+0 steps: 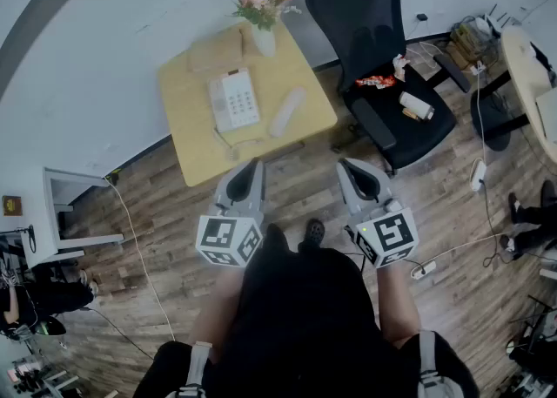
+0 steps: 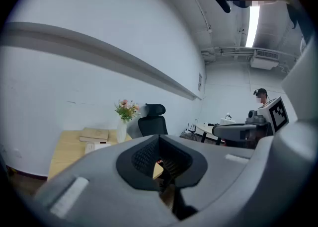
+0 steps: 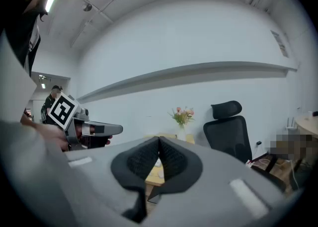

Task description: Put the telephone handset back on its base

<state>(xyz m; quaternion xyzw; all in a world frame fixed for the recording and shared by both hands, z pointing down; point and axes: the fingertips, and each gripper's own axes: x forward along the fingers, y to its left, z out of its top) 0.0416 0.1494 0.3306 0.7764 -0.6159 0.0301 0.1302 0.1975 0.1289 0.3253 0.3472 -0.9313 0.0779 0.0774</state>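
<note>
both grippers hang short of the counter point(image 1: 187, 118), well apart from the phone. the left gripper point(image 1: 253, 165) has its jaws pressed together with nothing in them, and the right gripper point(image 1: 347, 165) is the same. the handset point(image 1: 287, 111) lies flat on the counter just right of the base point(image 1: 233, 100), off its cradle. we see 4 risks. reaching in with closed jaws would shove the handset toward the near counter edge, so 1 pair must open first. a grip near 1 end could let it tip. a wide swing could knock the vase point(image 1: 263, 37). a skewed placement would leave the handset perched, not seated.
</note>
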